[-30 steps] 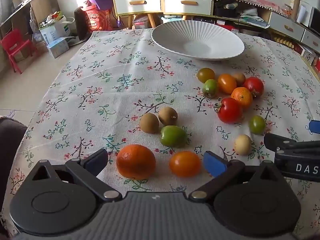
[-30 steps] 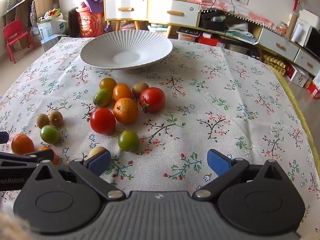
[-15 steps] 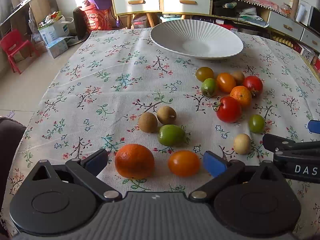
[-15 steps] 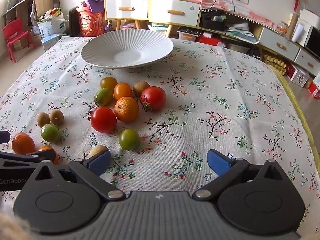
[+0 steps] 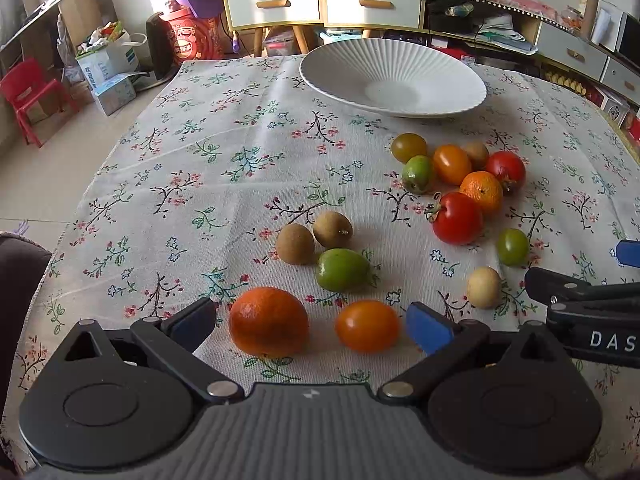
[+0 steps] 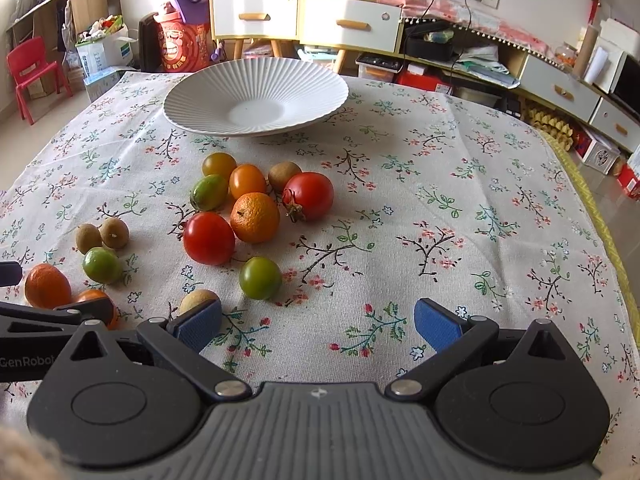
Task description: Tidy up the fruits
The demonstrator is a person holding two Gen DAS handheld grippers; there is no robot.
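While fruits lie loose, both tools point(image 5: 310, 326) point(image 6: 318, 326) hover agape.

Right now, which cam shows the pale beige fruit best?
Left wrist: the pale beige fruit sits fully visible on the cloth. In the right wrist view, the right gripper's left pad hides its lower part.

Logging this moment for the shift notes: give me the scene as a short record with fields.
surface: table under a flowered cloth
dish: white ribbed plate, nothing in it
fruit: all loose on the cloth, none in the dish
near group: big orange, orange tomato, green fruit, two brown fruits
far group: red tomatoes, an orange and small fruits clustered below the dish
left gripper: open, empty, the big orange and the orange tomato between its fingers
right gripper: open, empty, over bare cloth
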